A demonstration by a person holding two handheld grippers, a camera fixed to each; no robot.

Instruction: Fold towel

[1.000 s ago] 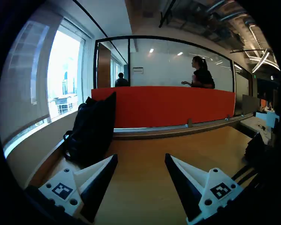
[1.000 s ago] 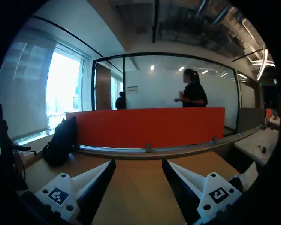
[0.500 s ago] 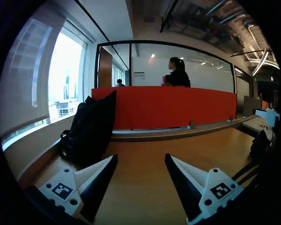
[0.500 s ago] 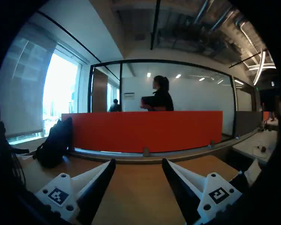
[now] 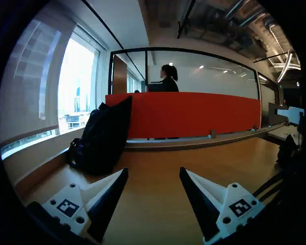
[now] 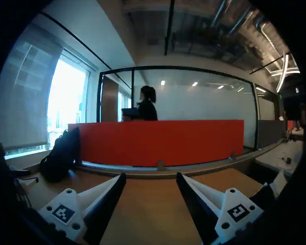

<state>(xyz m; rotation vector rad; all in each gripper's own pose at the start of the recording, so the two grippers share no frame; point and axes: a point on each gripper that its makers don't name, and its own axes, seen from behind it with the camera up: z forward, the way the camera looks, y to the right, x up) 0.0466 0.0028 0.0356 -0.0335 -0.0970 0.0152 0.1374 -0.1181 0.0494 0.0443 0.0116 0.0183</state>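
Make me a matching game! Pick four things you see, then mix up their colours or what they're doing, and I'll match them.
Things:
1. backpack
2. divider panel
3. desk
4. left gripper

Matches:
A. light brown wood
B. black
C. orange-red
D. open, holding nothing

Right pairs: 1-B, 2-C, 3-A, 4-D.
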